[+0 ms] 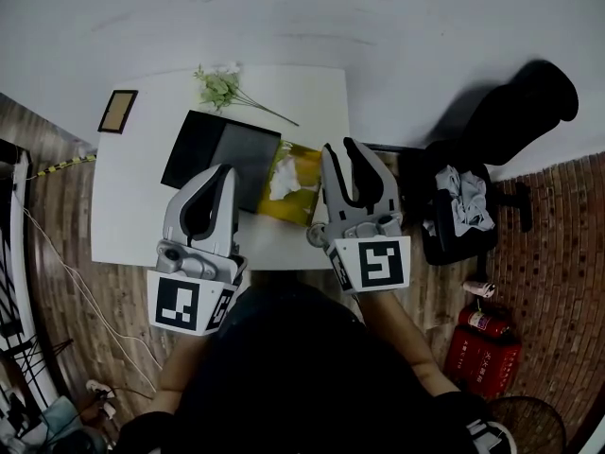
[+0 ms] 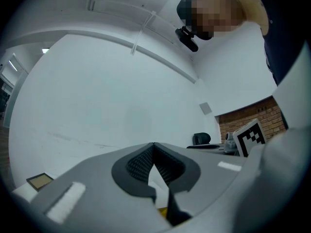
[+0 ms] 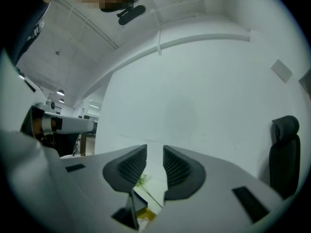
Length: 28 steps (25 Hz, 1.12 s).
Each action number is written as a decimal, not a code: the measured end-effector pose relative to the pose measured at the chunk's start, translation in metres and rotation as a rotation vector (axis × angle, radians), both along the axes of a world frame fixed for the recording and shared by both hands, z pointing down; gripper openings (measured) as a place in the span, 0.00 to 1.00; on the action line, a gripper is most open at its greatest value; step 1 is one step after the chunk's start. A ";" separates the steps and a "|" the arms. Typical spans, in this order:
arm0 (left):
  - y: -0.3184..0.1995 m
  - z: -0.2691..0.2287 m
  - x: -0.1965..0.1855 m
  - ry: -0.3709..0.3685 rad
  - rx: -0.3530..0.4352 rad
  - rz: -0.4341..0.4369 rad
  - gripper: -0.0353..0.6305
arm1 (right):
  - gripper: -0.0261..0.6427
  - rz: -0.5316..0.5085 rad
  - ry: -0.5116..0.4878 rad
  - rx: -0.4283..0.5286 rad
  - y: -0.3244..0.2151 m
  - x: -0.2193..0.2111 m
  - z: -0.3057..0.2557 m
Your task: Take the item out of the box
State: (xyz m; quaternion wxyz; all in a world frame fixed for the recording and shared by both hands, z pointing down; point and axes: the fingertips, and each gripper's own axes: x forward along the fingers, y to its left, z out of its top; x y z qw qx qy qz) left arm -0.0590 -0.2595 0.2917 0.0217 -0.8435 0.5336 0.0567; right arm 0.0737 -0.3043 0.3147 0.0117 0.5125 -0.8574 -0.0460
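Left jaws: the tips of the left gripper (image 1: 223, 173) are seen pressed together, and nothing is clamped.
Right jaws: on the right gripper (image 1: 340, 149) they are held apart with a clear gap, and nothing is gripped.
Box: the black box (image 1: 222, 154) is found lying open just ahead of and below the left jaws, to the left of the right jaws.
Item: a white crumpled item (image 1: 284, 183) is spotted inside the yellow lining (image 1: 301, 206), between the two pairs of jaws and untouched by either.
Done so far: only an approach is judged to be made, and no grip is taken.
Left to do: the item is yet to be reached, clamped and lifted clear of the box.
Surface: a white surface (image 1: 132, 206) is seen. A green sprig (image 1: 222, 88) is laid beyond the jaws, and a small brown frame (image 1: 118, 112) sits well off to the left.
Room: a plain white wall is faced. A black chair (image 1: 492, 159), red canisters (image 1: 482, 343) and brickwork (image 2: 248, 118) are seen off to the right of the right jaws.
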 end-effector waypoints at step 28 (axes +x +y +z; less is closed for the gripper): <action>-0.031 0.024 -0.005 -0.056 -0.041 0.073 0.07 | 0.18 0.054 0.085 -0.105 -0.019 -0.016 0.056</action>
